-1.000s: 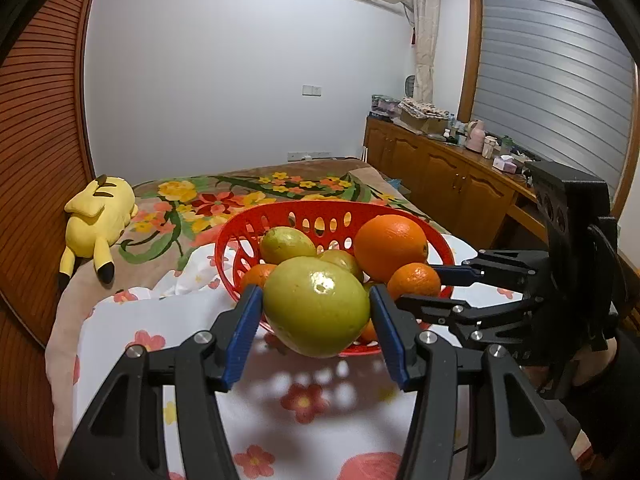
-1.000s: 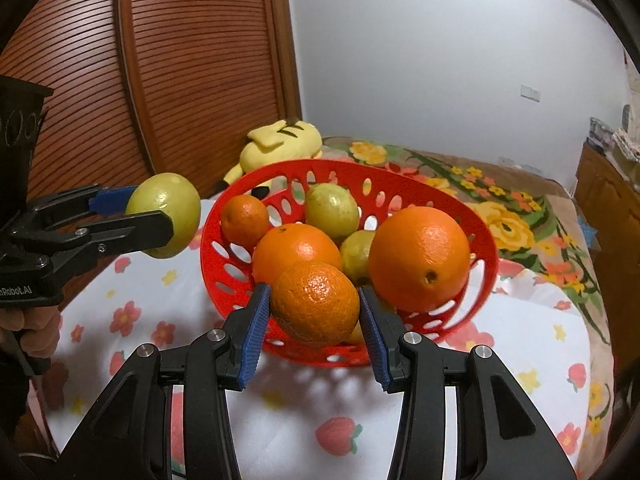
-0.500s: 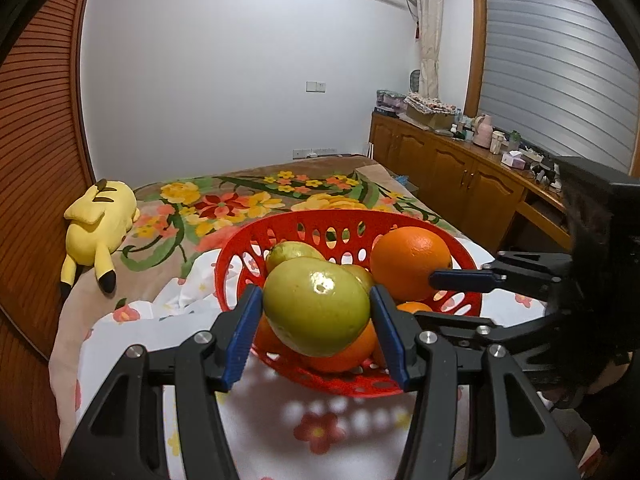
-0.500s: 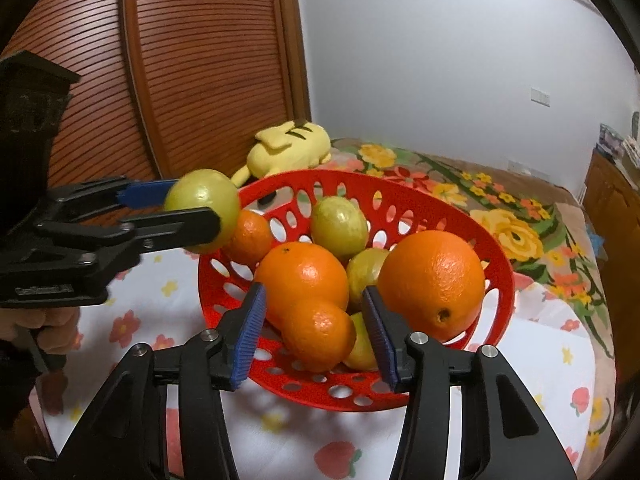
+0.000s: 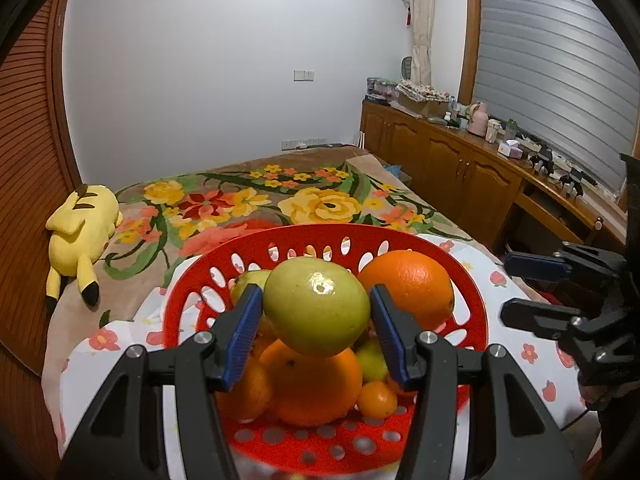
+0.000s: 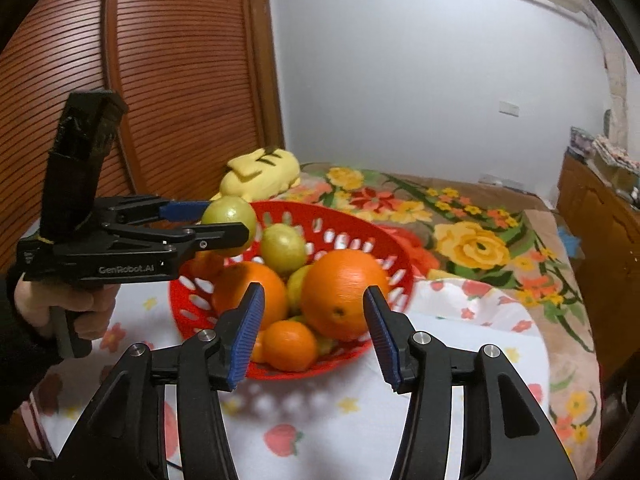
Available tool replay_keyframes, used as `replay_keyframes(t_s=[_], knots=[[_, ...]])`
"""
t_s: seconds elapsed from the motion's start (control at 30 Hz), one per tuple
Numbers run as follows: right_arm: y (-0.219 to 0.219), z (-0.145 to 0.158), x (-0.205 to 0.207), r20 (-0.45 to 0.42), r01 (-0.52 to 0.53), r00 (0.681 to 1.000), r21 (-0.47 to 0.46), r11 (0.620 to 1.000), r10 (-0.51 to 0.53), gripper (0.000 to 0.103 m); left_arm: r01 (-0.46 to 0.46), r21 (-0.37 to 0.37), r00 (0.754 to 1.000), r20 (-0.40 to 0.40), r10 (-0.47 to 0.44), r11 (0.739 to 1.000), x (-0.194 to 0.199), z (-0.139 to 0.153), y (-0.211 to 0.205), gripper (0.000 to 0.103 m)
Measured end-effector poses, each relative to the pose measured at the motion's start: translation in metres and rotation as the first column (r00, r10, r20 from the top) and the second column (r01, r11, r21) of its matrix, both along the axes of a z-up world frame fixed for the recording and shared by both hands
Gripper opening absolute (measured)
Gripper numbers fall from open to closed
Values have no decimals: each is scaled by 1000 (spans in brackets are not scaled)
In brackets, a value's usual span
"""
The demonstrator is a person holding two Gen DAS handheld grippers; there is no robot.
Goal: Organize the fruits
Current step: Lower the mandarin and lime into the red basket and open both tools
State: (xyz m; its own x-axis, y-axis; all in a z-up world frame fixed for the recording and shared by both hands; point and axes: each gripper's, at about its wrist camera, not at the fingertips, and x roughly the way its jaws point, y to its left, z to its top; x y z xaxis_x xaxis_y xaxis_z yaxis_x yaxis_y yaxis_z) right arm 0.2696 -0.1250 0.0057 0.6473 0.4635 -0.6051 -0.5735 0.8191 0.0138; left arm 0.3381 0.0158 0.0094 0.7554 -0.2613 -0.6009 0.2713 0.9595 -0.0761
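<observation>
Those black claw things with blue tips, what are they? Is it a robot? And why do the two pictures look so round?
No robot here. A person holds two grabbing tools, one in each hand. Each tool has a small round-eyed camera looking along its two fingers, so you get one picture per tool. The left gripper is squeezing a green fruit above the red basket. The right gripper holds nothing; its fingers have just been opening. It is open in front of the basket, where a small orange lies among the other oranges and green fruits. The basket sits on a flowery cloth. A yellow plush toy lies behind.
</observation>
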Motion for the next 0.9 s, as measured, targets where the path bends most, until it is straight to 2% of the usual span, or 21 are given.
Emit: replay_keyframes(t_s=[0.47, 0.7, 0.9], knots=[[-32, -6, 6, -18, 47, 999, 22, 999, -47, 53, -7, 35, 998, -60, 9, 999, 29, -9, -25, 55], [-35, -9, 5, -29, 50, 998, 27, 998, -49, 53, -30, 40, 999, -31, 32, 999, 29, -3, -26, 59], [-36, -11, 1, -34, 61, 998, 29, 998, -60, 53, -42, 46, 999, -12, 42, 998, 11, 0, -21, 59]])
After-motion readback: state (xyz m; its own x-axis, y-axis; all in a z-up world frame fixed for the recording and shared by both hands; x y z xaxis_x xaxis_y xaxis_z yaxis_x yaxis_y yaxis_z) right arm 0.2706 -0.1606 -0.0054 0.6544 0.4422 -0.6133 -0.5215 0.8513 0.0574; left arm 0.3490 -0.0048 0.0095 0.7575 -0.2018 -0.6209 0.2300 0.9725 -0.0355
